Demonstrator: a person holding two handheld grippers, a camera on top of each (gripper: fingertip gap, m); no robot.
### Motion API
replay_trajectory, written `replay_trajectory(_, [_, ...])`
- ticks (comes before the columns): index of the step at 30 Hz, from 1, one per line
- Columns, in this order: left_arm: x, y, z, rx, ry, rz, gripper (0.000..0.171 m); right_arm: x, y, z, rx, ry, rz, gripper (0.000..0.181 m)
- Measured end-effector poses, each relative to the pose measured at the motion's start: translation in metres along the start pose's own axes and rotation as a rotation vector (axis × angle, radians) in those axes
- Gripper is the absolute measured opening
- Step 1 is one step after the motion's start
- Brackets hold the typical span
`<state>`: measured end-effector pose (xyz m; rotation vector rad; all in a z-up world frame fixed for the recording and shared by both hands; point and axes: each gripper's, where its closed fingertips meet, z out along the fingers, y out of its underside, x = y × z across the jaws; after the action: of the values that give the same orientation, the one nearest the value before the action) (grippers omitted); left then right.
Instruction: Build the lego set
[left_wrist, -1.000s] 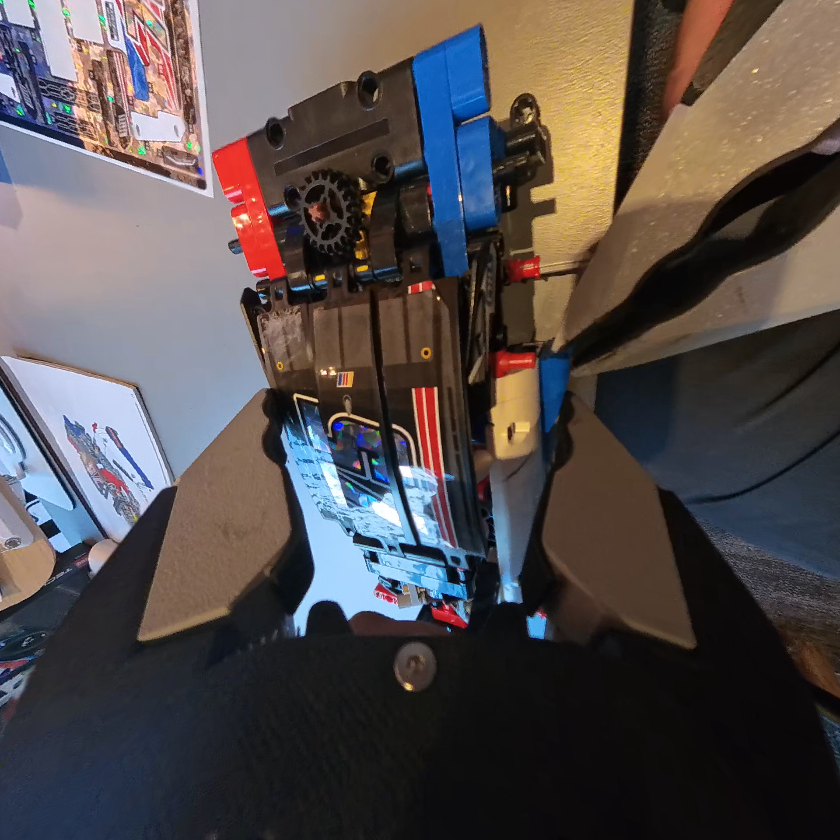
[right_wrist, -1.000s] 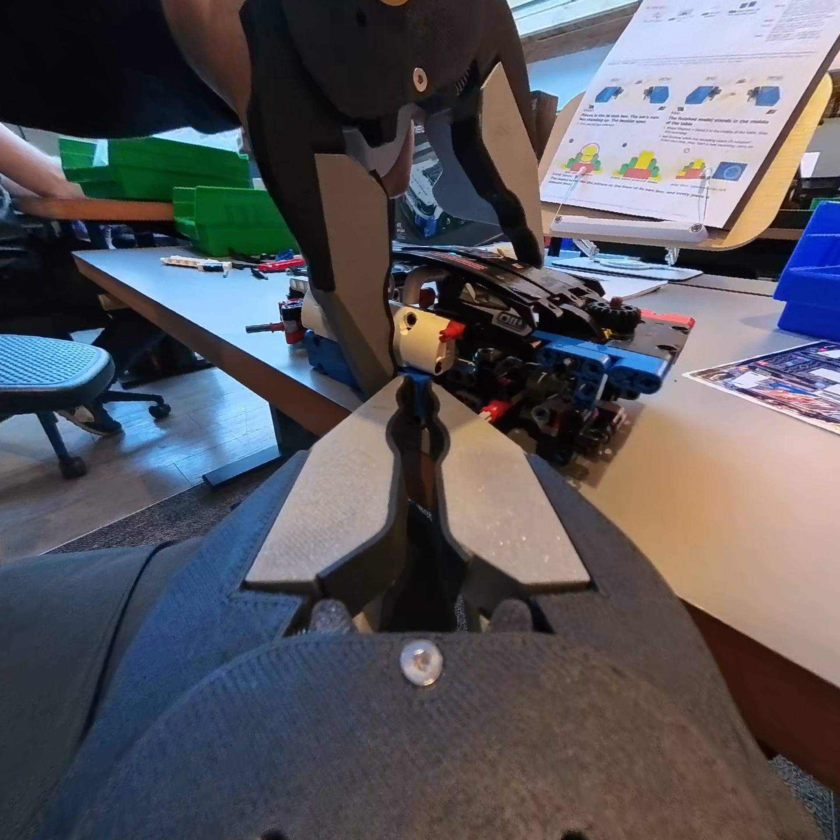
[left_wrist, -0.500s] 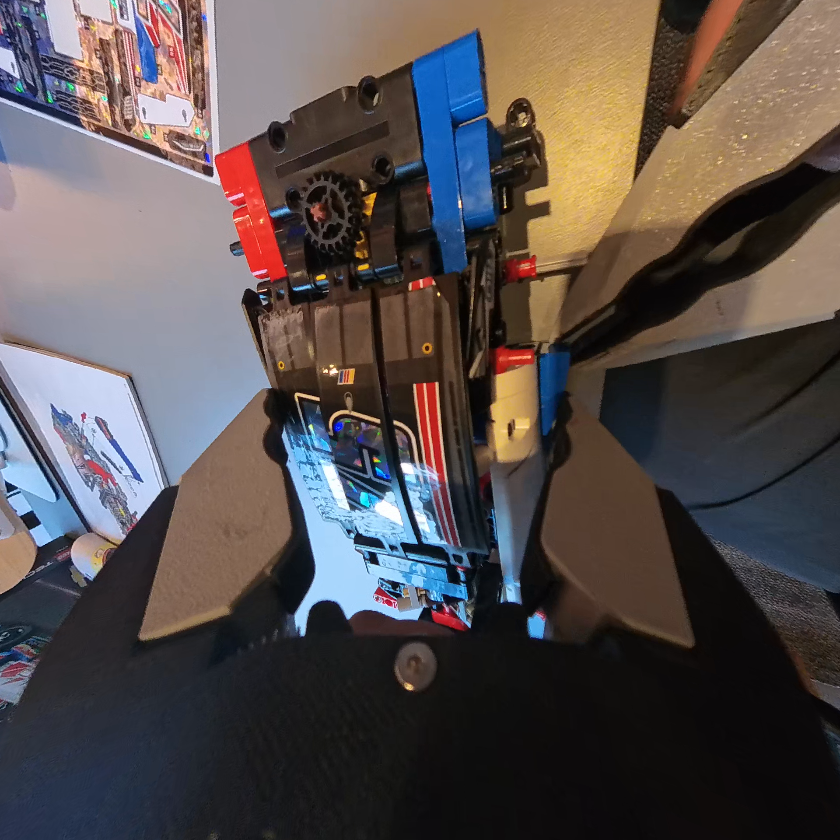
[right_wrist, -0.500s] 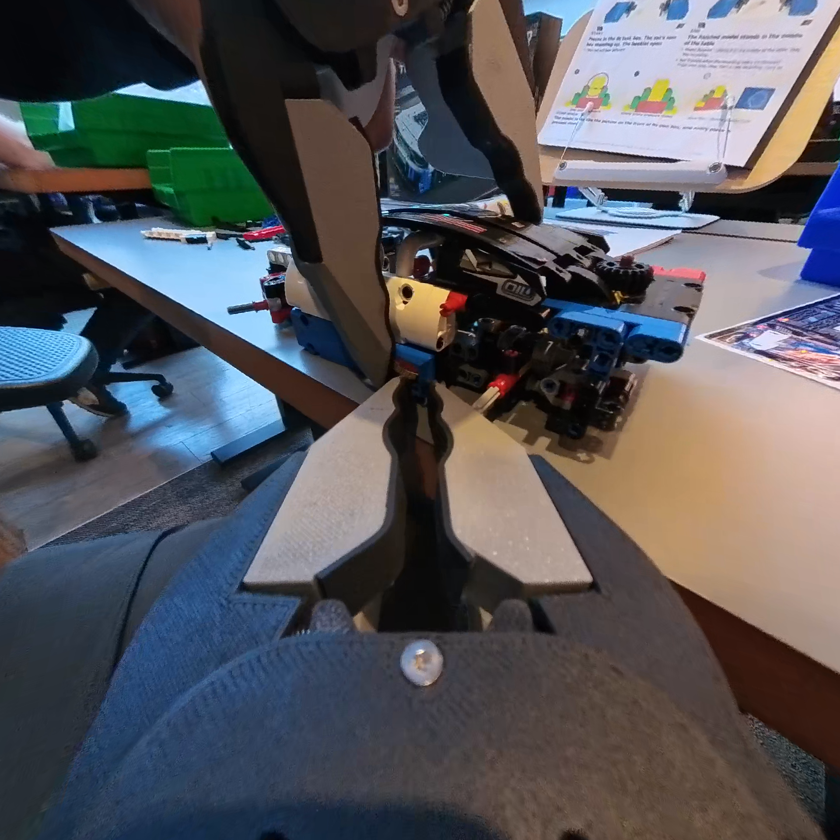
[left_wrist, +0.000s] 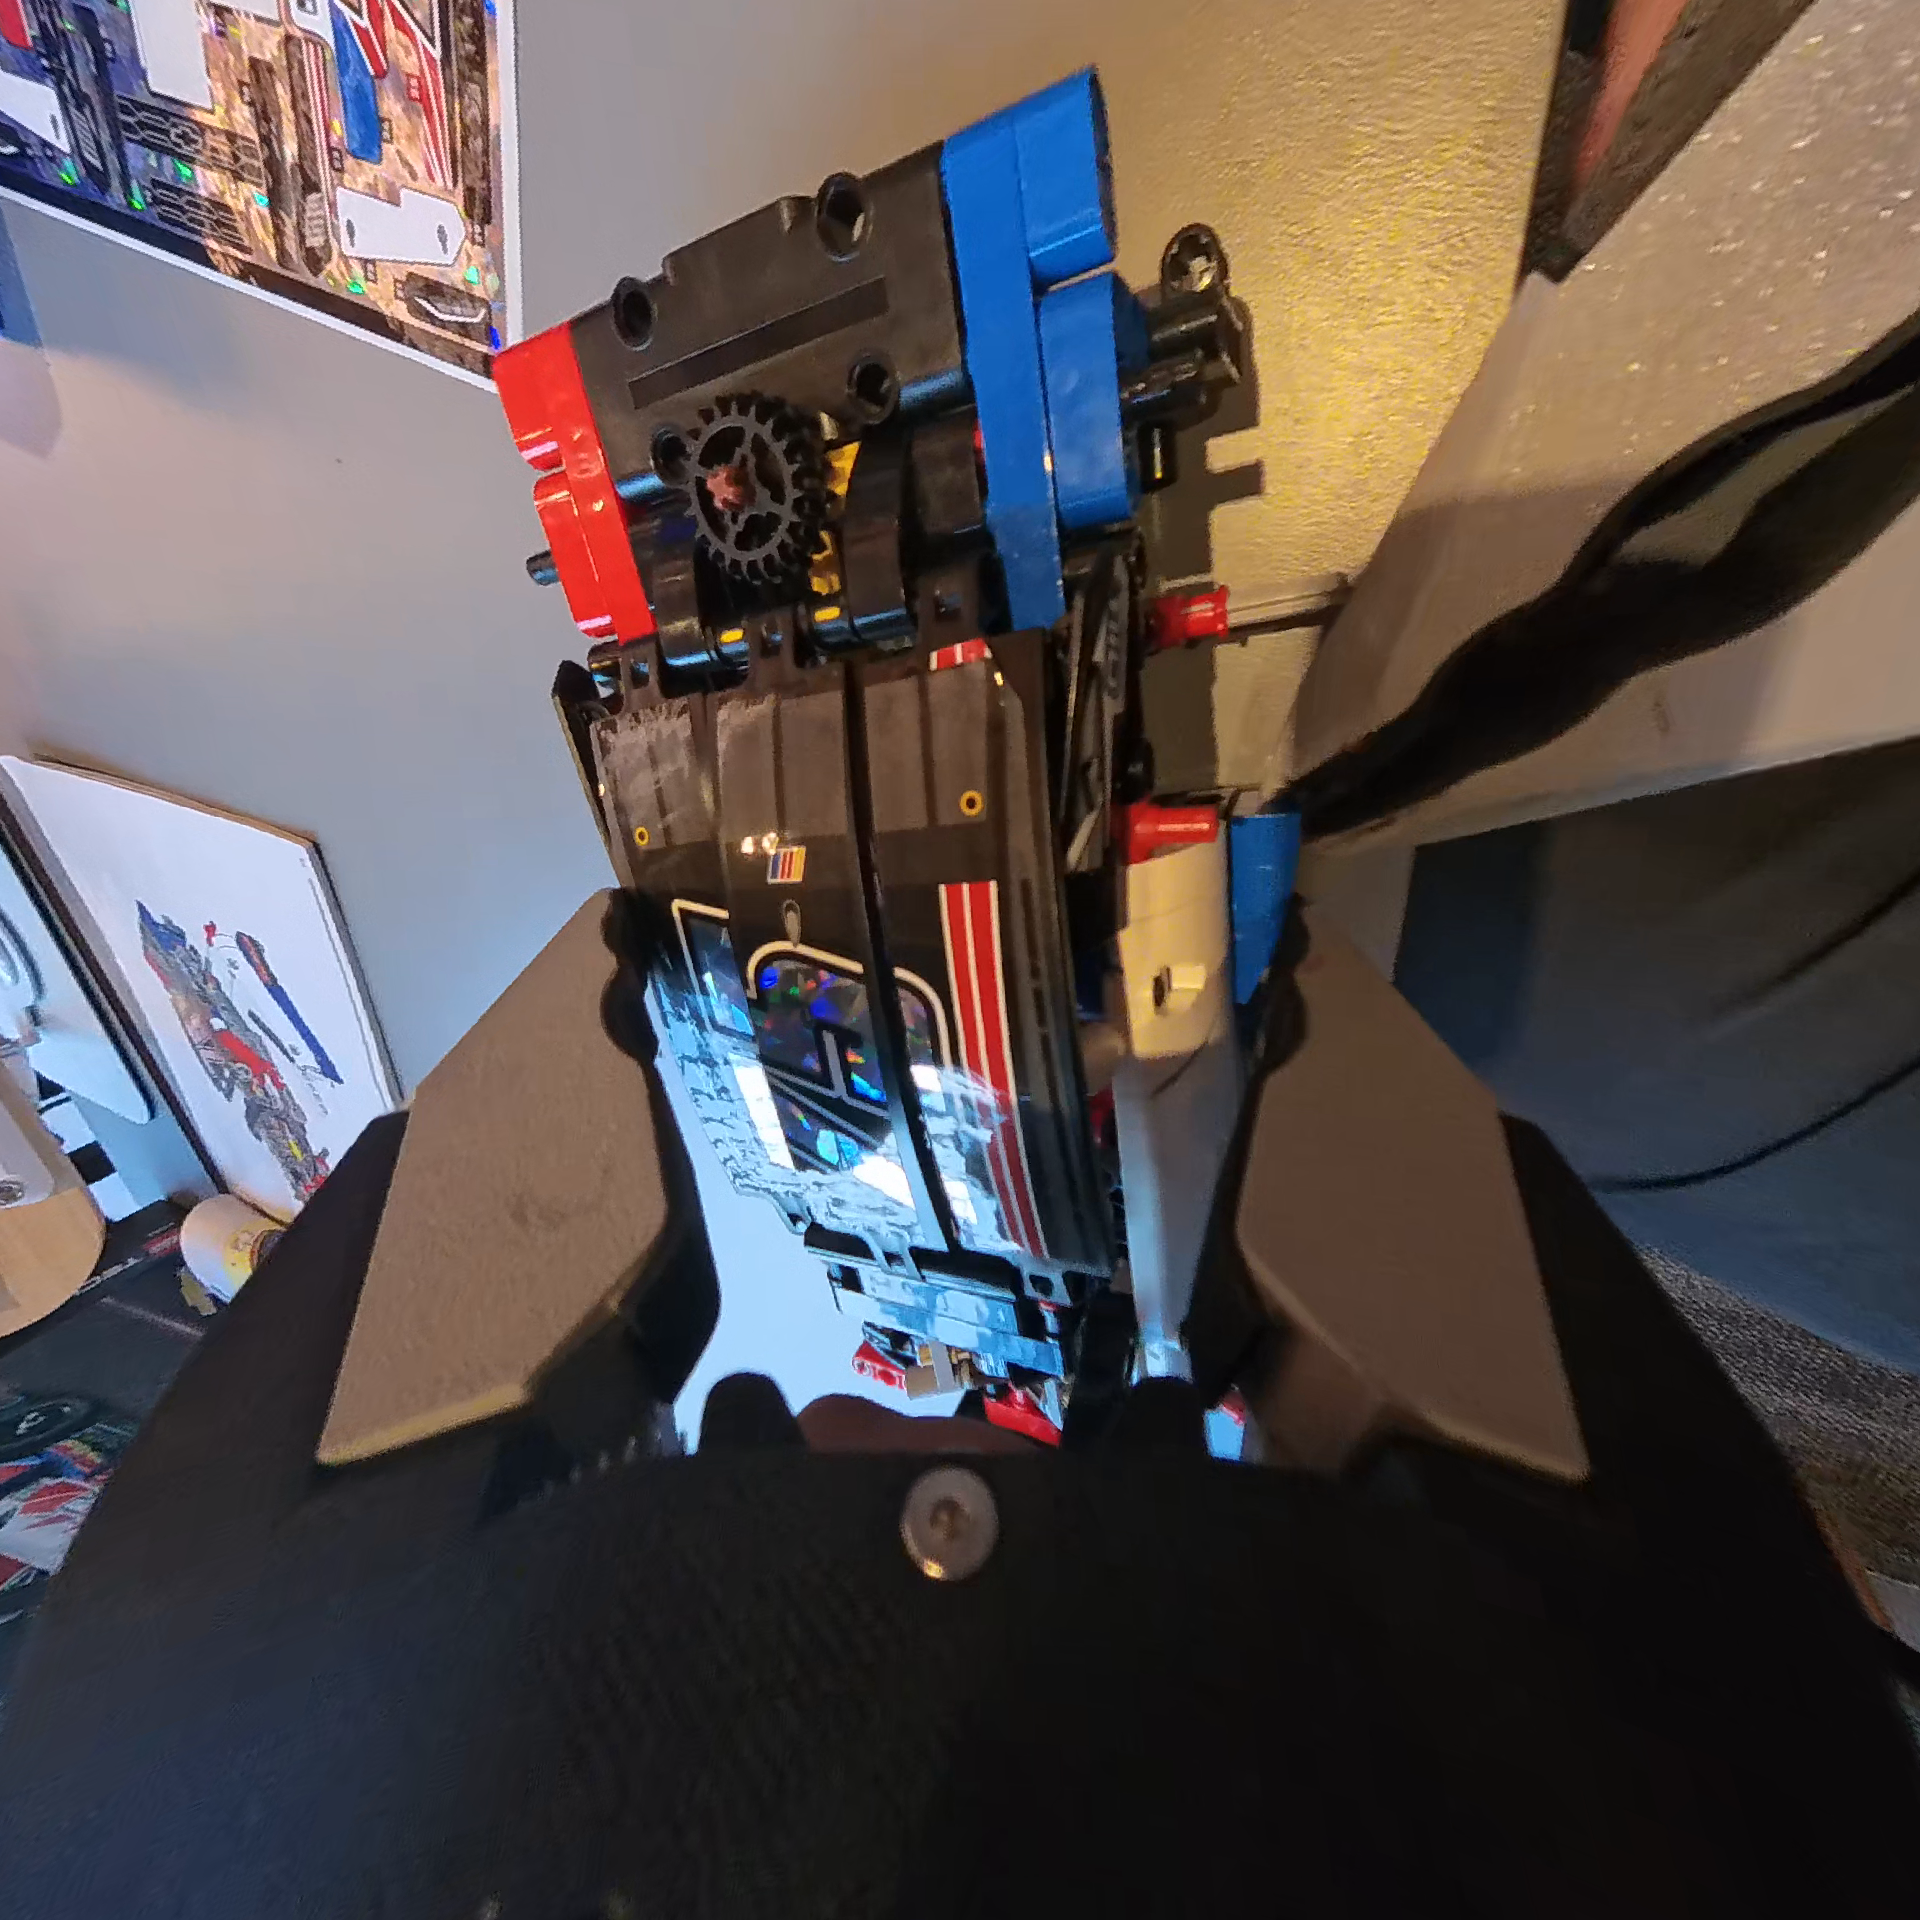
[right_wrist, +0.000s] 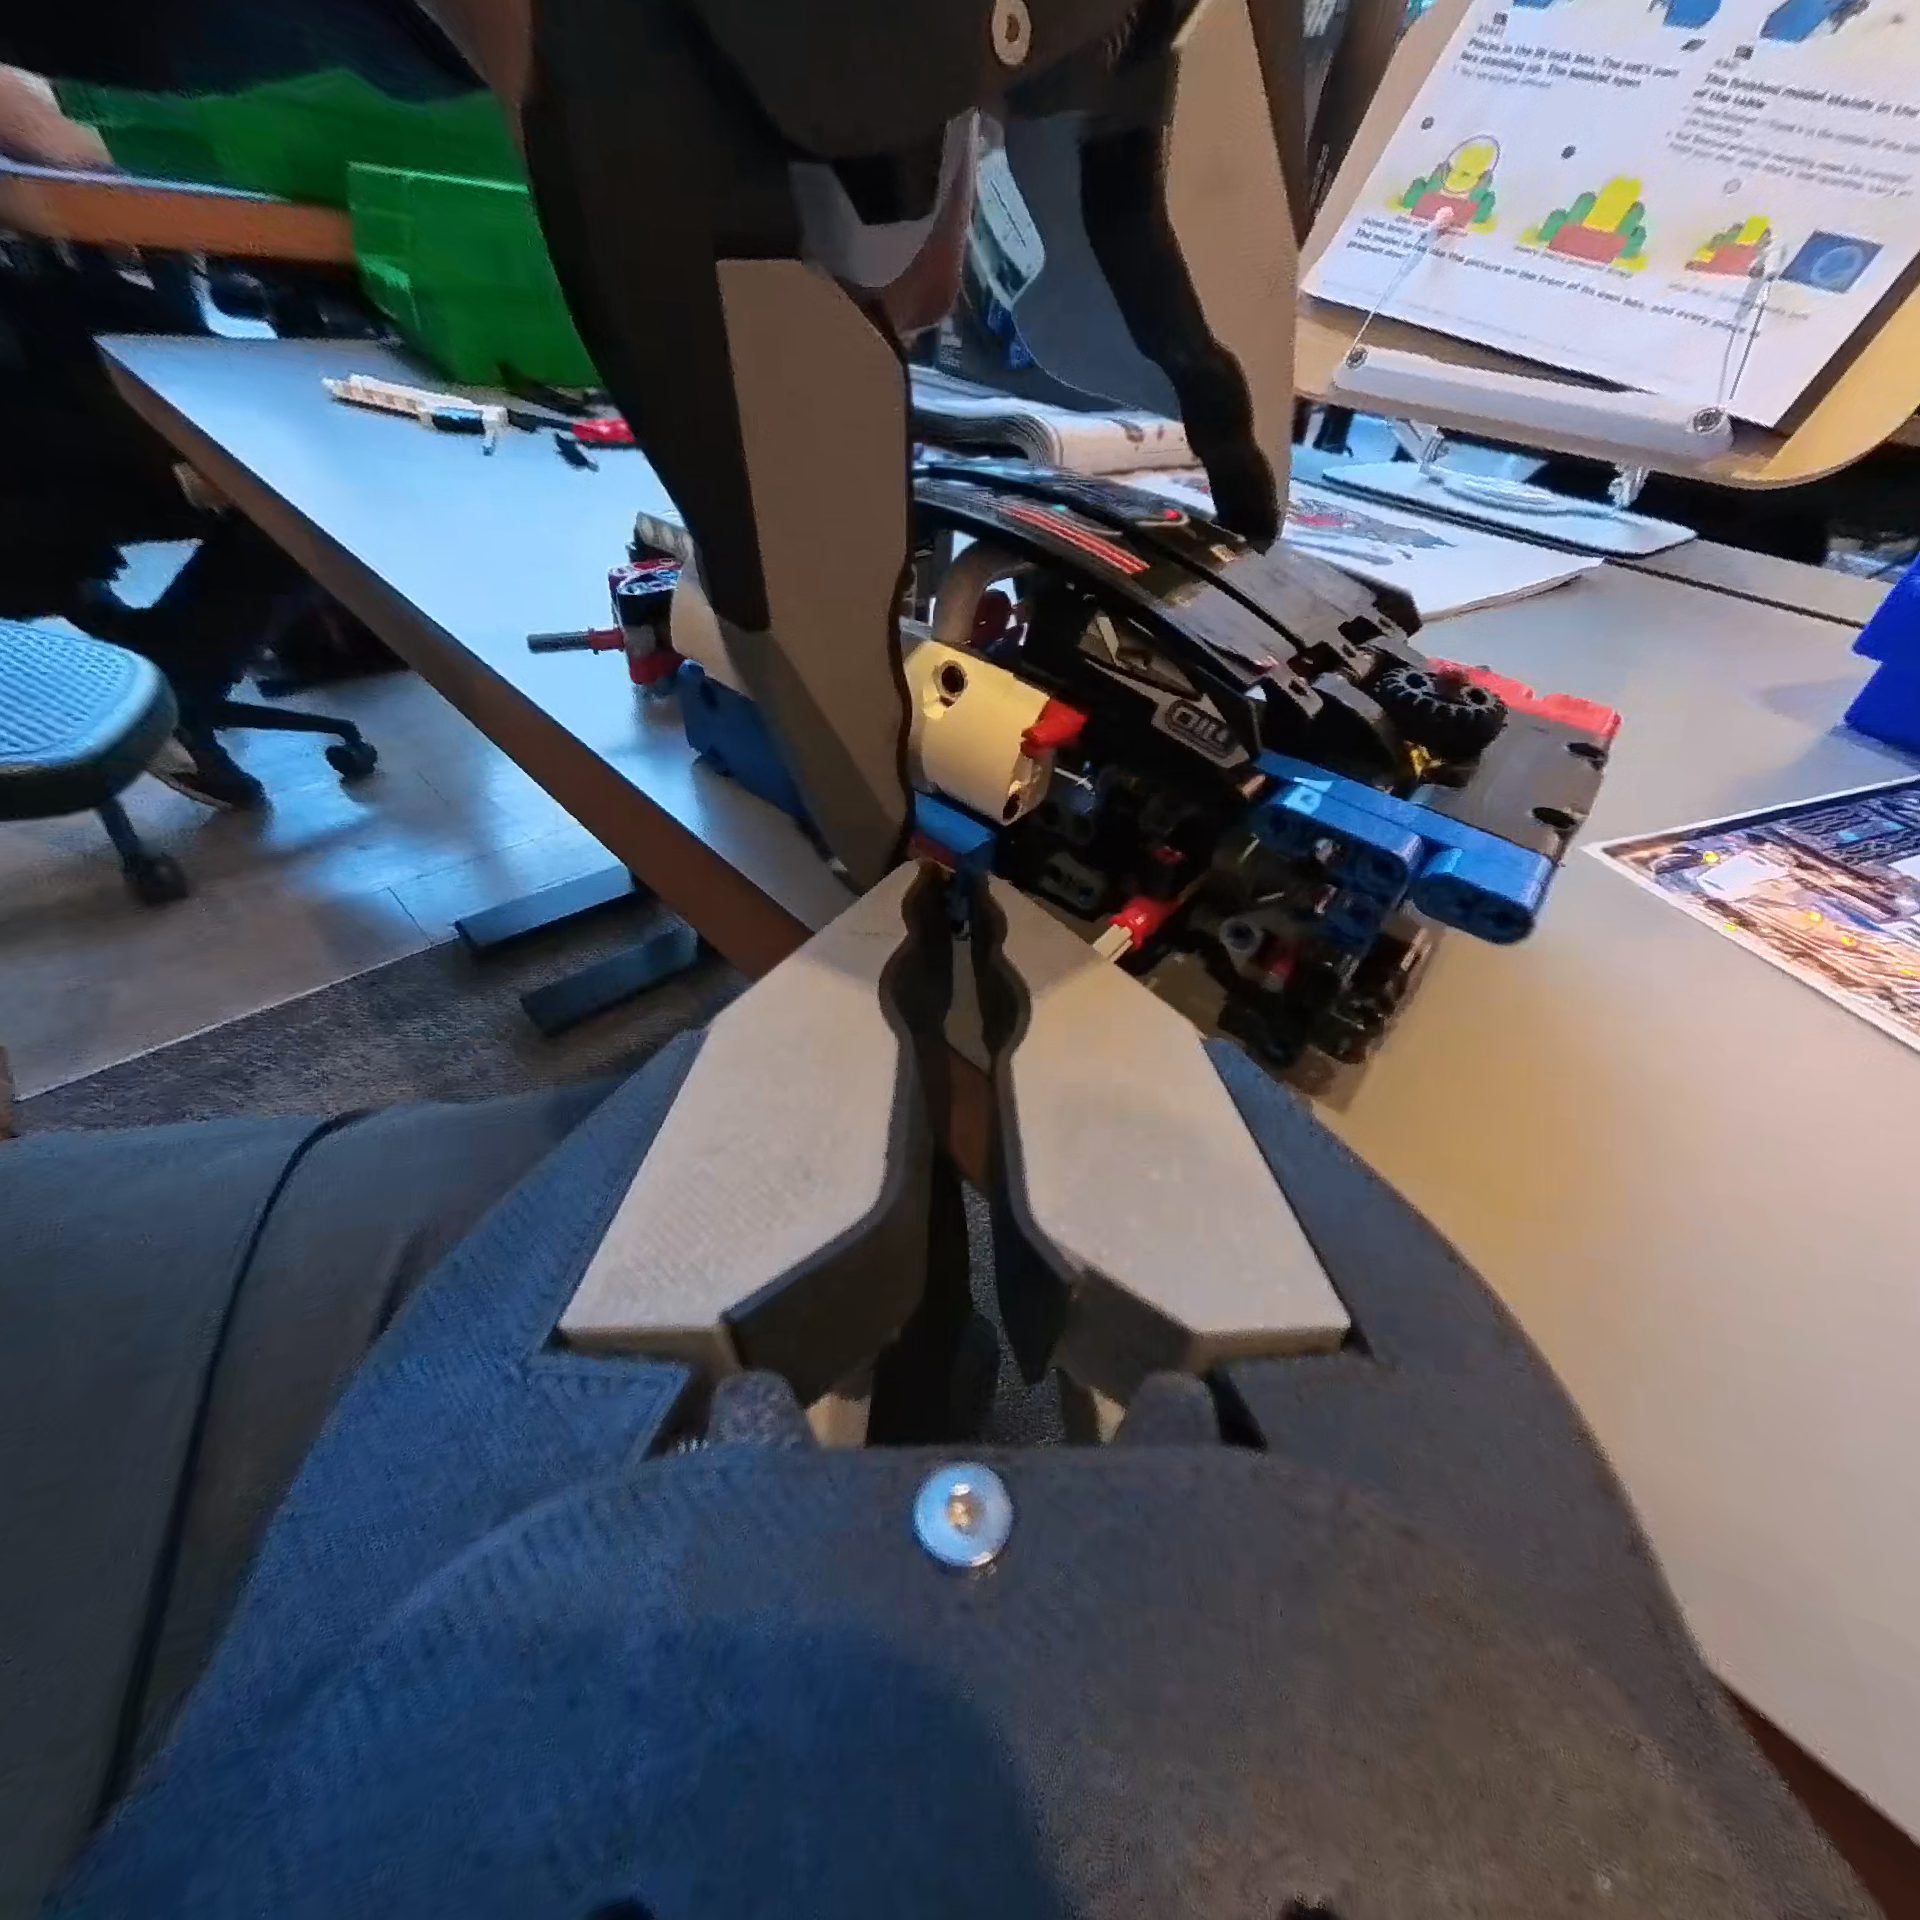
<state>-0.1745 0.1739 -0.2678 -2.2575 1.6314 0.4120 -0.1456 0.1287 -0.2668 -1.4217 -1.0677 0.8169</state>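
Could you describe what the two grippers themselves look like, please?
The left gripper has a black textured body, one silver screw at its centre, and two broad, flat grey fingers with dark wavy inner edges. The right gripper has the same build, but its body is dark blue, again with a silver screw and grey fingers. No cables or markings show.

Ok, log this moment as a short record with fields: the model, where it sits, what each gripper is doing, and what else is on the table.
model: partly built lego car, black body panels, blue beams, red parts, a black gear
position: on the grey table, near its edge
left gripper: straddles the car body from above, fingers on either side of it
right gripper: shut on a small blue piece at the car's side
also on table: printed sheet, instruction stand, loose parts
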Motion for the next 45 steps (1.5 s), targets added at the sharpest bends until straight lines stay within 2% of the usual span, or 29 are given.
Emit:
replay_trajectory(8, [0.001, -0.002, 0.000, 0.024, 0.009, 0.013, 0.117, -0.002, -0.002, -0.004, 0.041, -0.051, 0.014, 0.000])
replay_trajectory(12, [0.003, -0.001, -0.001, 0.044, 0.014, 0.026, 0.117, -0.008, -0.001, -0.005, 0.051, -0.055, -0.027, 0.009])
replay_trajectory(16, [0.002, 0.000, -0.001, 0.041, 0.017, 0.048, 0.117, -0.005, -0.004, -0.007, 0.072, 0.017, -0.070, 0.020])
replay_trajectory(19, [0.003, 0.001, -0.001, 0.040, 0.017, 0.064, 0.118, -0.006, -0.003, -0.002, 0.032, 0.021, -0.047, 0.019])
replay_trajectory(22, [0.005, 0.001, -0.002, 0.041, 0.018, 0.078, 0.118, -0.014, -0.002, 0.003, -0.027, 0.024, -0.078, 0.028])
replay_trajectory(26, [0.007, -0.001, -0.003, 0.039, 0.016, 0.099, 0.118, -0.012, 0.002, 0.005, -0.079, 0.057, -0.117, 0.026])
replay_trajectory(32, [0.010, -0.002, -0.004, 0.037, 0.026, 0.139, 0.117, -0.013, 0.003, 0.002, -0.124, -0.028, -0.158, 0.016])
replay_trajectory(35, [0.012, -0.005, -0.005, 0.051, 0.032, 0.161, 0.117, -0.011, 0.002, 0.001, -0.136, -0.049, -0.175, 0.024])
replay_trajectory(40, [0.012, -0.007, -0.005, 0.045, 0.028, 0.181, 0.117, -0.012, 0.001, 0.003, -0.140, -0.052, -0.229, 0.023])
replay_trajectory(45, [0.013, -0.006, -0.005, 0.040, 0.030, 0.184, 0.116, -0.013, 0.001, 0.003, -0.112, -0.079, -0.209, 0.022])
